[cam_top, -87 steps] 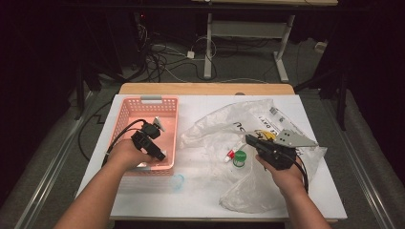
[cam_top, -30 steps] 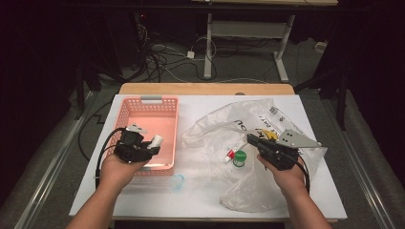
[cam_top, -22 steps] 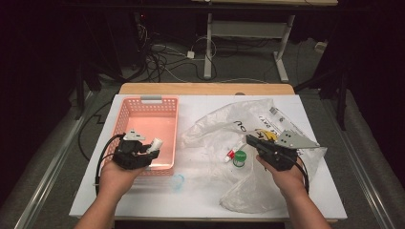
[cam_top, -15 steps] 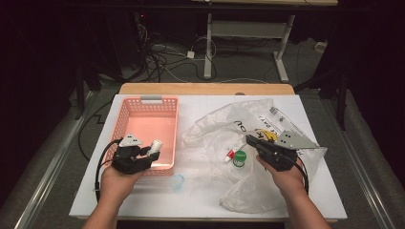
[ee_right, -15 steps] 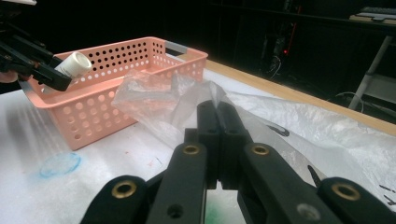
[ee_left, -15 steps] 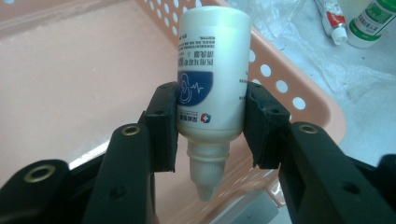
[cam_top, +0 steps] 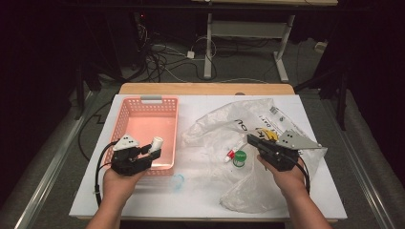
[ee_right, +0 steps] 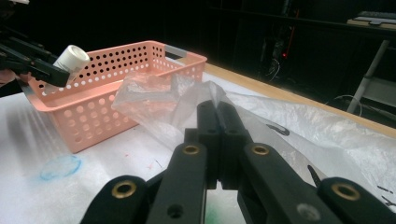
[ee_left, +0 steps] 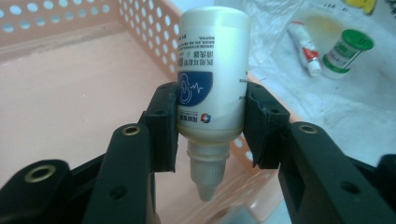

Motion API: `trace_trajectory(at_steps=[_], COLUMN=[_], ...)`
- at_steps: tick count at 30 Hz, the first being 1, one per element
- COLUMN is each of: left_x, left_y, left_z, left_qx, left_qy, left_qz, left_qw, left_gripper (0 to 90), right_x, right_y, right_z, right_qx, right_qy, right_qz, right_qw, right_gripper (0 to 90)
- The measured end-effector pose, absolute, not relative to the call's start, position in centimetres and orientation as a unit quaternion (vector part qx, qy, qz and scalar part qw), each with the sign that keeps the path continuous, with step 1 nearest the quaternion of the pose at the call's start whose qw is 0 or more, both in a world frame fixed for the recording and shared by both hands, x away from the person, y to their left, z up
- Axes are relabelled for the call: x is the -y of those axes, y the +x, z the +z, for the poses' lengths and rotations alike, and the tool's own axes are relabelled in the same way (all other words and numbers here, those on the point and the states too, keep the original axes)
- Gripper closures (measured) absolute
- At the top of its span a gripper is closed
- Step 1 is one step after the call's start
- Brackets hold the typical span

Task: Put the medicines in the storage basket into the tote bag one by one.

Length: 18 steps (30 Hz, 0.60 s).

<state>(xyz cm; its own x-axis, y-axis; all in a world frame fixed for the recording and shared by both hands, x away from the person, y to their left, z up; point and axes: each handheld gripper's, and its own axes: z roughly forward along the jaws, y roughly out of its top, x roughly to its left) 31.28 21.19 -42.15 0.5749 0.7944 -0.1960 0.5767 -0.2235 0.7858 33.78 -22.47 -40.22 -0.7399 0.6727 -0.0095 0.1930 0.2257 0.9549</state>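
Pink basket sits on the left of the white table, and the left gripper has its jaws partway closed, clamped on both sides of a small white bottle with a blue label; the bottle is held nozzle toward the gripper, right over the basket's near right corner. Right gripper has its jaws squeezed fully together with a fold of the clear plastic bag pinched between them; on the bag, between the two grippers, lie a green-capped jar and a little tube, just beside each other.
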Motion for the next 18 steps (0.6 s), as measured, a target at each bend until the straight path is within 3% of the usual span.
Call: trace_trajectory(at_steps=[18], left_x=[-18.6], left_y=[29.9], left_z=[-39.9], left_qx=[-0.401], left_qy=[0.773], left_qz=[0.116], left_qw=[0.478], left_gripper=[57.6], right_x=[22.5], right_y=[33.7], right_z=[-40.0], right_qx=[-0.749], right_qy=[0.287], right_qz=[0.556], right_qw=[0.218], right_gripper=[90.0])
